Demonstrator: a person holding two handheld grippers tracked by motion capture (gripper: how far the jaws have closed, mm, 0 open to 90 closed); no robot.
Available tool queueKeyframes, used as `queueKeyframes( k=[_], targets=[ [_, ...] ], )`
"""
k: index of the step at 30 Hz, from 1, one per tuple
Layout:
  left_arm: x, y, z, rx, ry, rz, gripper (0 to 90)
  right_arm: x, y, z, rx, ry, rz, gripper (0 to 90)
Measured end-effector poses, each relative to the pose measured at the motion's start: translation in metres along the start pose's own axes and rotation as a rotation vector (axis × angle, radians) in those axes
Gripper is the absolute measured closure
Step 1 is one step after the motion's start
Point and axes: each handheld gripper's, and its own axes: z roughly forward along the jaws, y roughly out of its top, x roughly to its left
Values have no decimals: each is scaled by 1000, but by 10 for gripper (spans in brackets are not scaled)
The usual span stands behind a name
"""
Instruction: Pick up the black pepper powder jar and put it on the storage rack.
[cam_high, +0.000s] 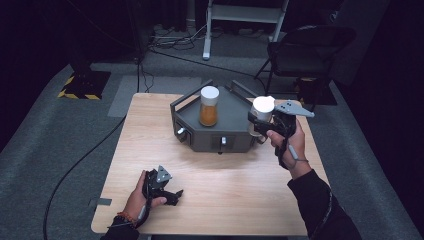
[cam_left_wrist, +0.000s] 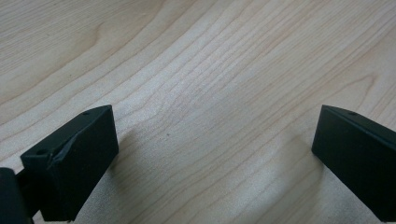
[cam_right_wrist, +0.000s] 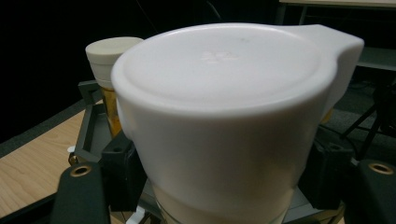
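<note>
Right gripper (cam_high: 263, 121) was raised above the worktop (cam_high: 210, 175) at the right end of the grey tray (cam_high: 235, 131). Its jaws pinched a jar with a white cap (cam_high: 262, 106); in the right gripper view the cap (cam_right_wrist: 233, 93) stood directly between the jaws and close to the camera, with one black jaw against each side of the jar below the cap. A tab stuck out from the cap's rim on the far right side.

A second jar (cam_high: 209, 106), holding amber contents under a cream cap, stood upright on the tray, beyond the right jaws and to their left (cam_right_wrist: 109, 74), apart from the held jar.

Left gripper (cam_high: 167, 192) rested low on the near left part of the worktop, in the person's left hand (cam_high: 137, 200). Its jaws were spread wide, with bare wood (cam_left_wrist: 210, 116) between them and nothing gripped.
</note>
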Motion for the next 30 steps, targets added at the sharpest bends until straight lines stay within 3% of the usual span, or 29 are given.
queueKeyframes(
  k=[14,30],
  targets=[
    [0,0,0,-1,0,2,4,6,6,25,-2,0,6,289],
    [1,0,0,-1,-5,4,4,11,4,59,15,-40,25,289]
  ],
)
